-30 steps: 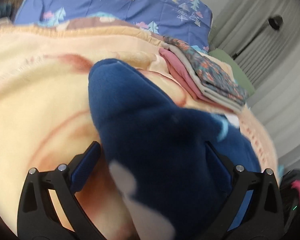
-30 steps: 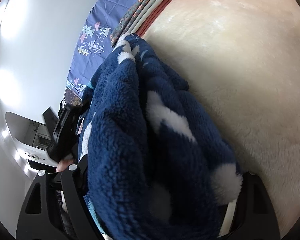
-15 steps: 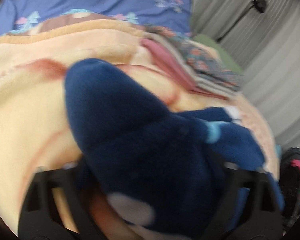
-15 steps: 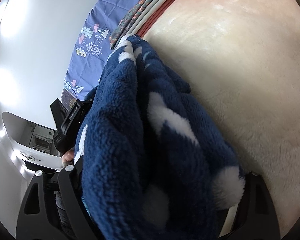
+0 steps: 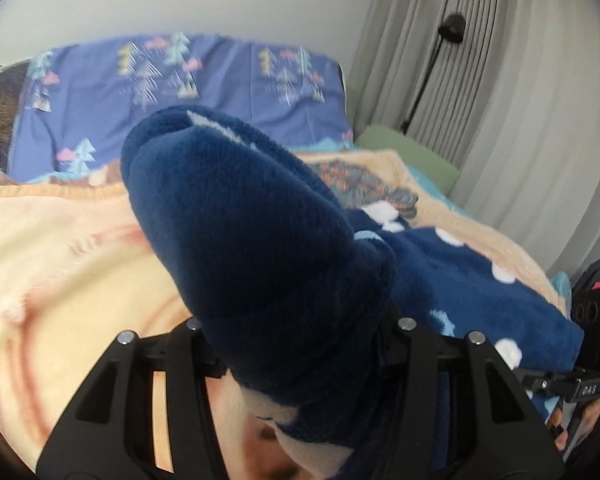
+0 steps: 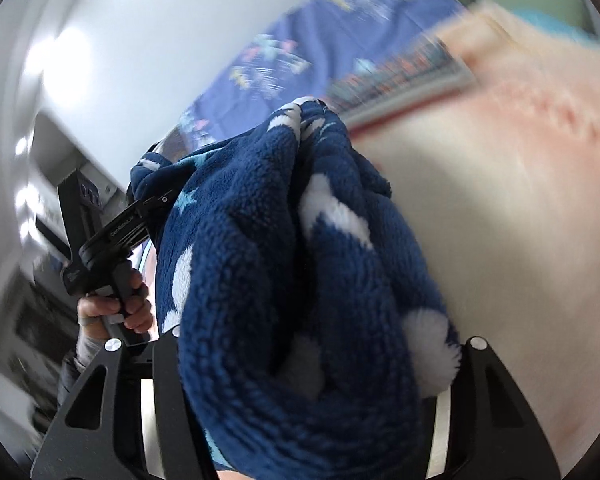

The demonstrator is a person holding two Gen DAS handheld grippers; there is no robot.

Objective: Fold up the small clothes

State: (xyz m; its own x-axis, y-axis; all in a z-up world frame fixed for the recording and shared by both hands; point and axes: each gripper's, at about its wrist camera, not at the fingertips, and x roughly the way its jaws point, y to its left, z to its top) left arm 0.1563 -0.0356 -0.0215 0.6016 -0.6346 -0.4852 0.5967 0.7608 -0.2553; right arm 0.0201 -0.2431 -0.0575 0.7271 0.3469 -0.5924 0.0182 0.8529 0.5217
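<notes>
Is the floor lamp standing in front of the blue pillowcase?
No, the floor lamp stands against the curtain, to the right of the pillowcase.

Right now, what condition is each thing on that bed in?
Blue fleece garment: bunched, gripped at both ends, lifted.
Left gripper: closing on the fleece.
Right gripper: closing on the fleece.
Stack of clothes: folded, lying on the blanket.
Peach blanket: spread flat.
</notes>
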